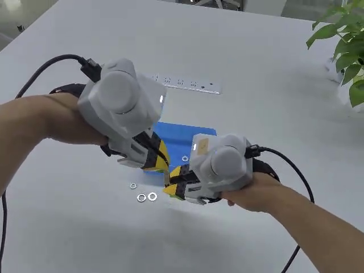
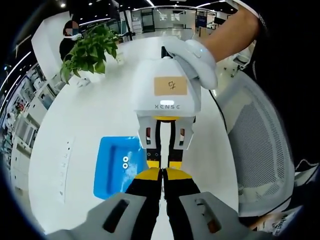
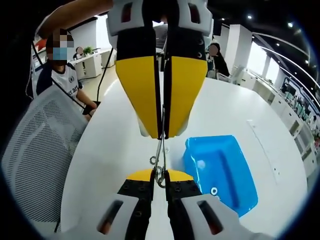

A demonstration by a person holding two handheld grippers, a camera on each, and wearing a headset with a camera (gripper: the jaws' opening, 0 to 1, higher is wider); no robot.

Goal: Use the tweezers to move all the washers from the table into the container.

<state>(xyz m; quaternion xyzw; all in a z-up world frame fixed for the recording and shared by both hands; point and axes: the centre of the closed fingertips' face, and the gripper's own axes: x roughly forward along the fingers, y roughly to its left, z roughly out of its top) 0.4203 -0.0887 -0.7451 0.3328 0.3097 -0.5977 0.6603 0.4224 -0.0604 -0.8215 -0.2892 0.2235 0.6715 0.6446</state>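
Over the white table, two grippers meet tip to tip just beside one blue container. The left gripper has its jaws drawn to a thin slit, and so has the right gripper. In the right gripper view one pair of tweezers, a thin metal strip, runs from between the right jaws up between the yellow pads of the left, so each gripper pinches one end. Whether the tweezers' own tips carry anything cannot be told.

Count: three washers lie loose on the table, on the near side of the container and close under the grippers. Two sit side by side and the third just apart. Two further washers lie inside the container, next to each other in the left gripper view; the head view shows one there.

One power strip lies beyond the container. One leafy plant stands at the far right of the head view.
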